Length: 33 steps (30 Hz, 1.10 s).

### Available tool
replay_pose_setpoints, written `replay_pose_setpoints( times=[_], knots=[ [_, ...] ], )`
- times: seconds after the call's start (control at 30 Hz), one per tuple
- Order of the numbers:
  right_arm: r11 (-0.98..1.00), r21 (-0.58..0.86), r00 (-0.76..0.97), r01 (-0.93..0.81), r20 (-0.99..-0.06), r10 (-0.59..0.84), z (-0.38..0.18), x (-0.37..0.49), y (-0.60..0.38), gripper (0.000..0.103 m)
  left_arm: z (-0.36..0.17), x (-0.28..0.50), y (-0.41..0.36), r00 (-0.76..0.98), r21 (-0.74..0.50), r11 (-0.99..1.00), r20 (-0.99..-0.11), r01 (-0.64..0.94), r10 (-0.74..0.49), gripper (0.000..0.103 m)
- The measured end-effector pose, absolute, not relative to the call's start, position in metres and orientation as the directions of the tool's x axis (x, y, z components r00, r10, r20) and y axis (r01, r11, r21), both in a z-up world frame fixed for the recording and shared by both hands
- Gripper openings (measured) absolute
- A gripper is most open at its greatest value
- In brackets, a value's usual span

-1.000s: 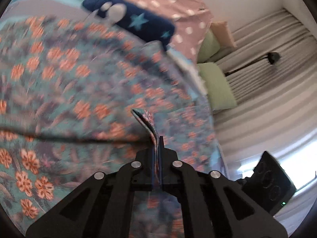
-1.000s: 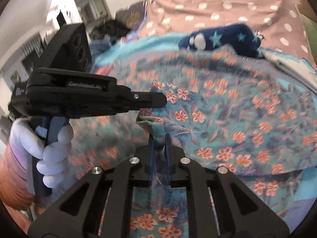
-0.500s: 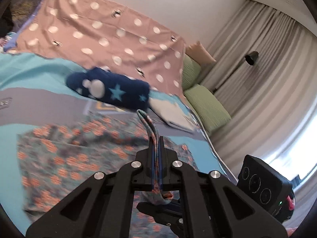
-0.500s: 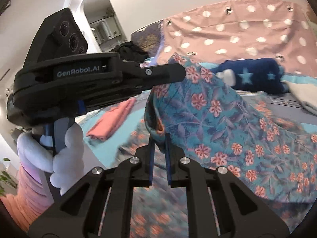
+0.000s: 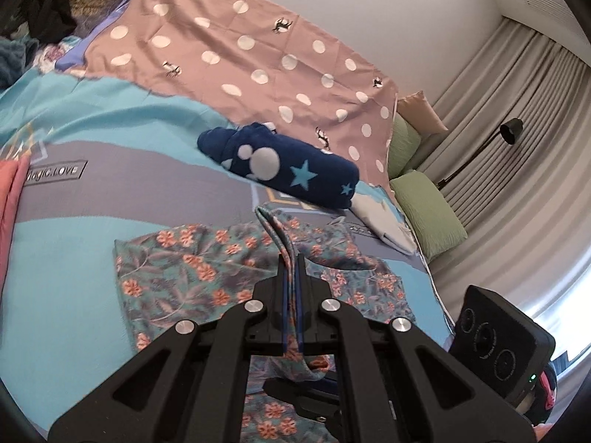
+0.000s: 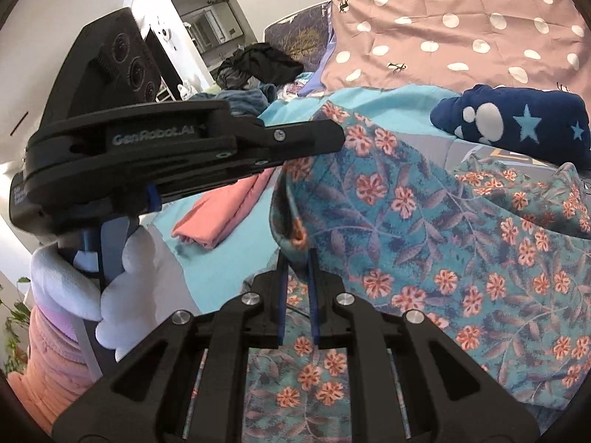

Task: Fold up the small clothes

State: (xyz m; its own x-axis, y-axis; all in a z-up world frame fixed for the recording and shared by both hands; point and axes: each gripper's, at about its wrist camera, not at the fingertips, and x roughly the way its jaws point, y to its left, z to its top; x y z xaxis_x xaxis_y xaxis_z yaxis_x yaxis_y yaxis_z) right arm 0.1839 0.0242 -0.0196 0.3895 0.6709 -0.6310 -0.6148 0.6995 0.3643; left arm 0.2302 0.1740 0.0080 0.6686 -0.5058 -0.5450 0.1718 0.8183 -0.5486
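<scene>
Left gripper [image 5: 291,258] clamped on hem fold of floral garment [image 5: 207,277]. Right gripper [image 6: 295,254] pinching another edge, cloth draping toward 3 o'clock over bedspread [image 5: 74,221]. Navy star garment [image 5: 280,166] at 12 o'clock, just beyond.

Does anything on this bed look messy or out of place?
Mostly tidy. The teal floral garment is half lifted and rumpled, pinched by both the left gripper and right gripper. A dark clothes heap sits unfolded at the far end.
</scene>
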Motion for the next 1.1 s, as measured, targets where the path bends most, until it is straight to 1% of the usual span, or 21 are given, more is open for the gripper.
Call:
replay_pose_setpoints(
  times=[0.07,0.1,0.13,0.2,0.33,0.53,0.67,0.73,0.77,0.87,0.9,1.0,1.03,1.1],
  knots=[
    [0.706,0.361,0.383,-0.610,-0.645,0.661,-0.024,0.185,0.021,0.015,0.001,0.233,0.178,0.660,-0.570,0.806,-0.546,0.159,-0.516,0.003],
    [0.708,0.360,0.382,-0.608,-0.649,0.658,-0.025,0.181,0.017,0.022,0.000,0.235,0.179,0.656,-0.590,0.793,-0.540,0.152,-0.527,0.003],
    [0.713,0.354,0.387,-0.605,-0.652,0.652,-0.026,0.179,0.007,0.026,0.000,0.236,0.178,0.651,-0.608,0.780,-0.532,0.151,-0.541,0.003],
    [0.728,0.330,0.407,-0.601,-0.657,0.635,-0.025,0.170,-0.009,0.026,0.008,0.240,0.171,0.641,-0.635,0.753,-0.508,0.173,-0.576,0.003],
    [0.762,0.285,0.452,-0.582,-0.666,0.594,-0.023,0.153,-0.056,0.026,0.044,0.245,0.141,0.622,-0.619,0.738,-0.473,0.270,-0.624,0.003],
    [0.806,0.279,0.486,-0.522,-0.679,0.550,-0.031,0.132,-0.116,0.026,0.124,0.252,0.068,0.561,-0.593,0.686,-0.423,0.422,-0.711,0.003],
    [0.821,0.224,0.509,-0.525,-0.690,0.514,-0.037,0.128,-0.121,0.026,0.181,0.248,0.003,0.527,-0.519,0.666,-0.411,0.535,-0.744,0.003],
    [0.837,0.182,0.533,-0.516,-0.696,0.480,-0.041,0.137,-0.121,0.026,0.200,0.246,-0.025,0.515,-0.488,0.658,-0.410,0.573,-0.753,0.003],
    [0.856,0.154,0.555,-0.493,-0.702,0.446,-0.043,0.143,-0.124,0.026,0.207,0.245,-0.037,0.509,-0.477,0.654,-0.410,0.588,-0.757,0.003],
    [0.935,0.090,0.634,-0.343,-0.713,0.300,-0.050,0.170,-0.146,0.026,0.221,0.240,-0.065,0.504,-0.441,0.652,-0.415,0.616,-0.757,0.003],
    [0.967,0.069,0.654,-0.245,-0.725,0.217,-0.054,0.179,-0.163,0.026,0.222,0.238,-0.071,0.506,-0.430,0.655,-0.418,0.621,-0.755,0.003],
    [0.995,0.091,0.636,-0.032,-0.766,0.090,-0.066,0.188,-0.215,0.027,0.216,0.240,-0.074,0.515,-0.408,0.672,-0.436,0.618,-0.738,0.003],
    [0.992,0.130,0.622,-0.001,-0.776,0.102,-0.069,0.188,-0.228,0.026,0.215,0.243,-0.075,0.520,-0.406,0.679,-0.440,0.612,-0.732,0.003],
    [0.965,0.261,0.602,0.028,-0.775,0.192,-0.075,0.187,-0.256,0.026,0.210,0.248,-0.071,0.534,-0.406,0.694,-0.446,0.595,-0.719,0.002]
  ],
)
